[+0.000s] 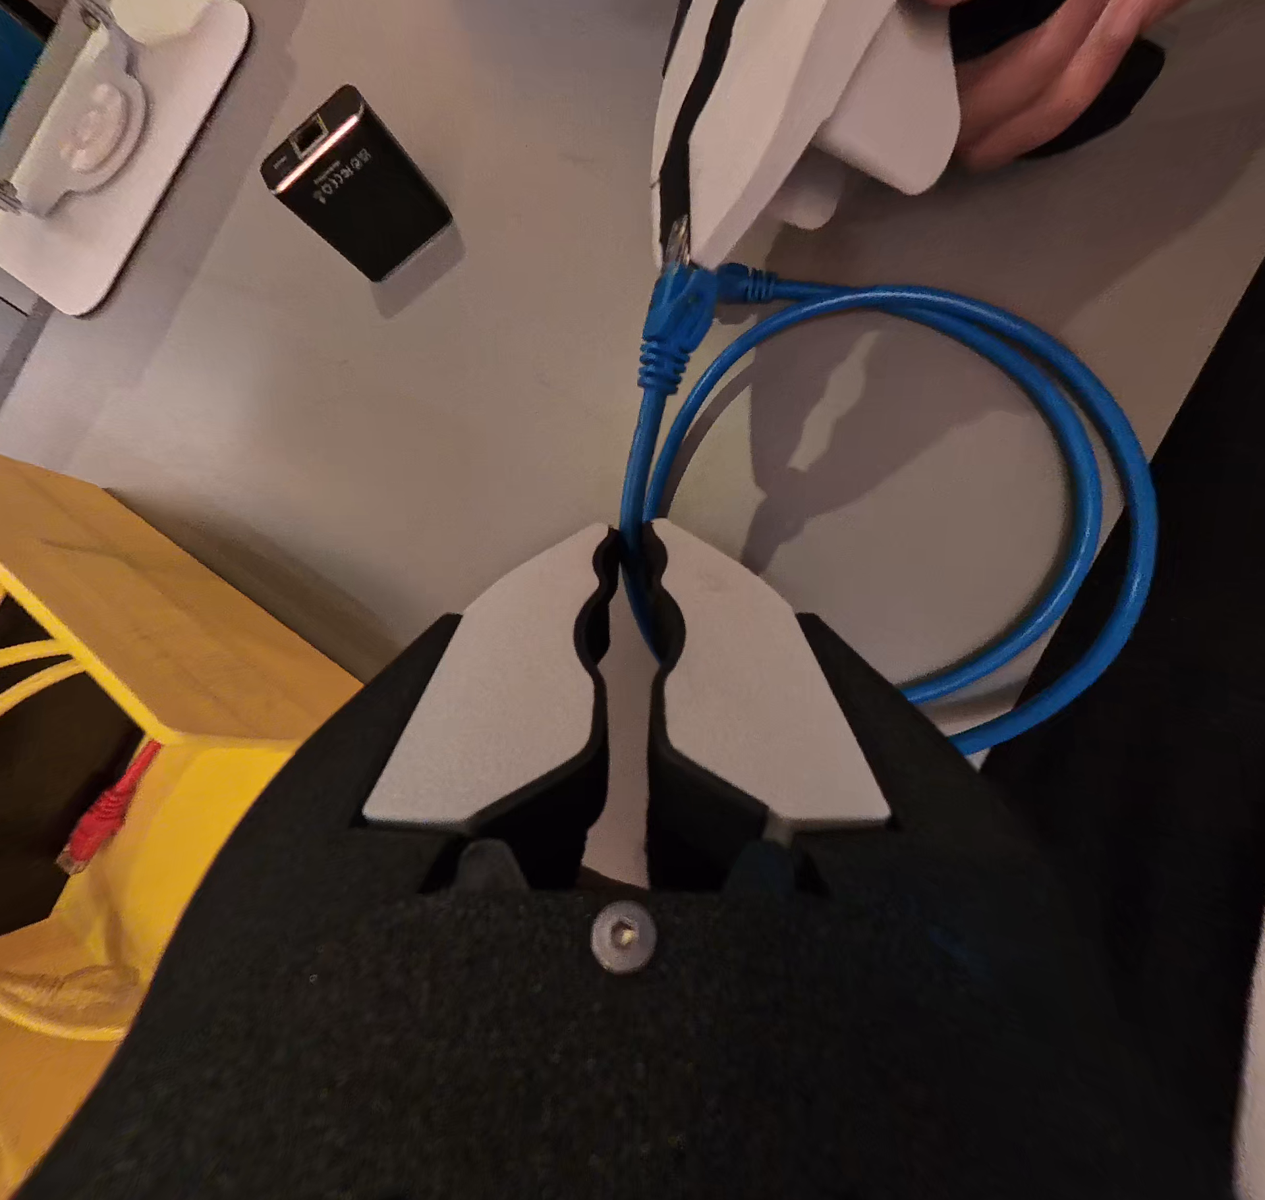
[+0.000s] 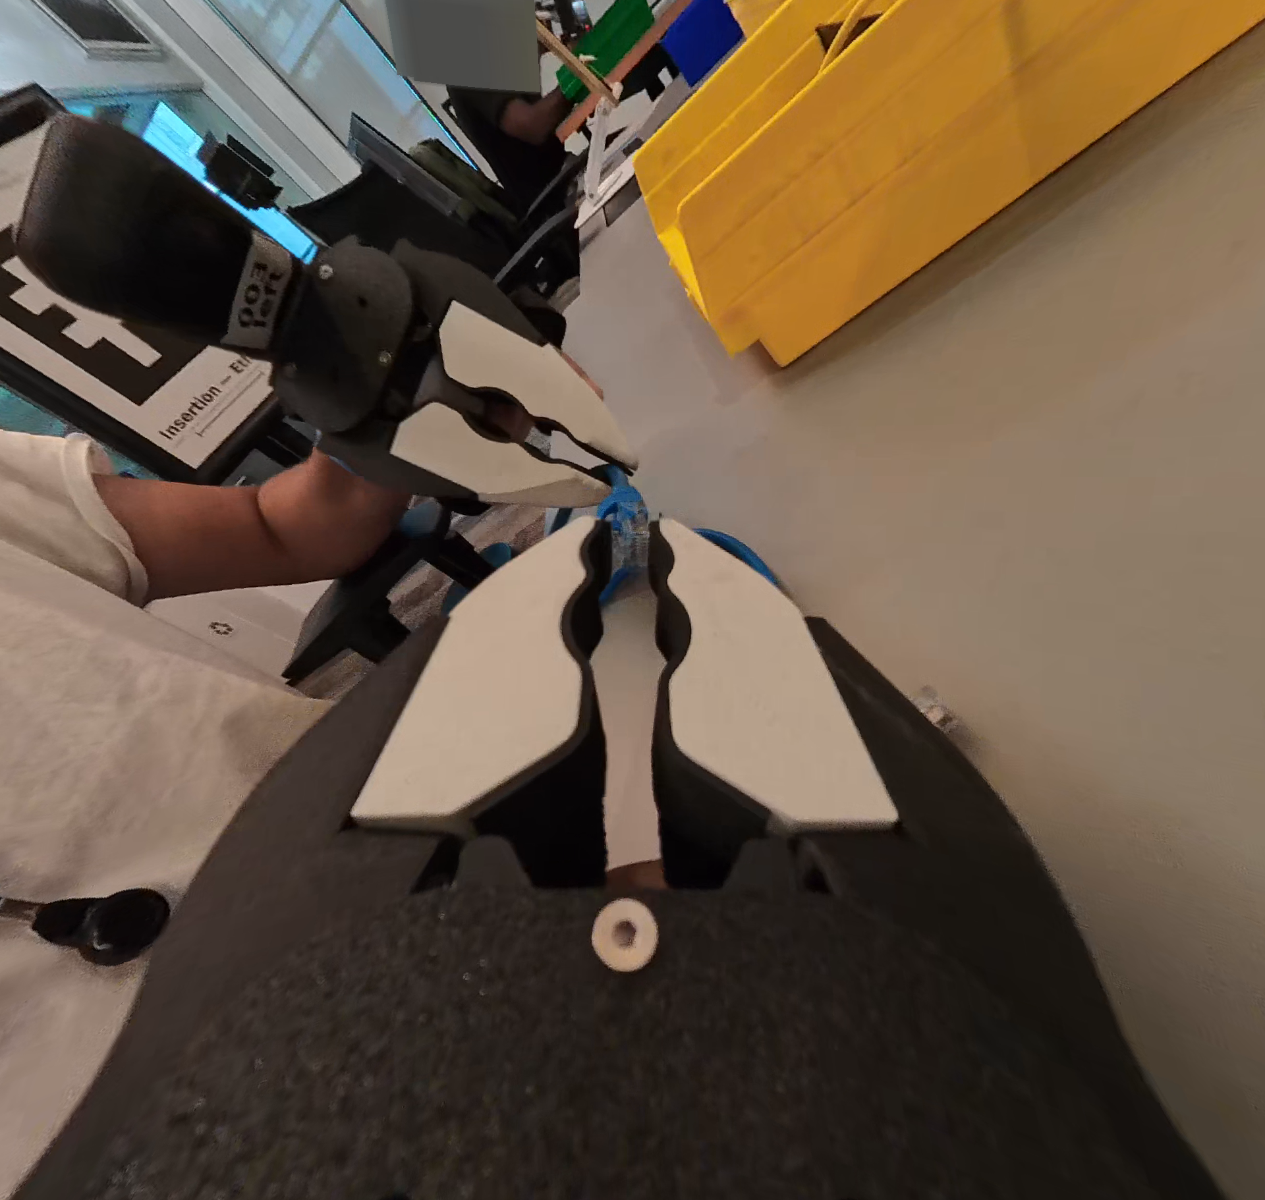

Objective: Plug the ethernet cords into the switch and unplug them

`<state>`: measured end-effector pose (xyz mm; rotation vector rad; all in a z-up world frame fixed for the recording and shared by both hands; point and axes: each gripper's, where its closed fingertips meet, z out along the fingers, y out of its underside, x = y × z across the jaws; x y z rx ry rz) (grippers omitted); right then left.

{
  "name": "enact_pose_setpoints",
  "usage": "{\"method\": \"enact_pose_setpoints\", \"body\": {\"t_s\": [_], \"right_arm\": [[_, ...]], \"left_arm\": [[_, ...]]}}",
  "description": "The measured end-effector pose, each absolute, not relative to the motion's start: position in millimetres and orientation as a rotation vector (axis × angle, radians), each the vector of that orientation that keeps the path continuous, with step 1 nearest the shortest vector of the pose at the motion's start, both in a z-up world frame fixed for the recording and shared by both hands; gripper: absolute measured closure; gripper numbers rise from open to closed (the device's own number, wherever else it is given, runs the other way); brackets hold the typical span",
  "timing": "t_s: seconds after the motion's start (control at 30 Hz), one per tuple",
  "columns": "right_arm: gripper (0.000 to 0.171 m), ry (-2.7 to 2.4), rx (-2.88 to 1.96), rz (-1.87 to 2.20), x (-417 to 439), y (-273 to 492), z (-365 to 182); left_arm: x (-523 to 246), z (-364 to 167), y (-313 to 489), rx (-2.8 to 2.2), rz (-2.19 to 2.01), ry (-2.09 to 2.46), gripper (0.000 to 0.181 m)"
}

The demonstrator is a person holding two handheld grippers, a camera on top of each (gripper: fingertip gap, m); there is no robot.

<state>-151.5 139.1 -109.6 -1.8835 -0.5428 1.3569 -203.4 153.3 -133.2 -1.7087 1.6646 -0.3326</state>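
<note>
Both grippers are on the blue ethernet cord (image 1: 1068, 414) now: the left gripper (image 1: 631, 551) has its fingers clenched on the cable just below the boot, while the right gripper (image 2: 626, 541) pinches the clear plug (image 2: 630, 537) at its fingertips. The cord loops out on the grey surface (image 1: 479, 380) toward three o'clock. The black switch (image 1: 356, 185) sits free at ten o'clock, port facing up-left, well apart from the plug. Best play, I'd say: keep the plug square in the right fingers, latch tab clear, and let the left feed slack so the loop doesn't drag.
</note>
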Motion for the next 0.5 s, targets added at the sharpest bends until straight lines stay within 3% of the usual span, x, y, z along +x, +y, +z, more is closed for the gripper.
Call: {"method": "enact_pose_setpoints", "body": {"t_s": [0.13, 0.3, 0.5], "right_arm": [[0.161, -0.426, -1.866, 1.496, -148, 138, -100], [0.162, -0.317, -1.848, 1.698, -147, 126, -85], [0.162, -0.205, -1.723, 1.951, -149, 122, -65]], "left_arm": [[-198, -121, 153, -1.548, -0.371, 1.645, 0.173], [-198, -93, 141, -1.332, -0.623, 1.591, 0.137], [-200, -63, 118, -1.139, -1.004, 1.479, 0.135]]}}
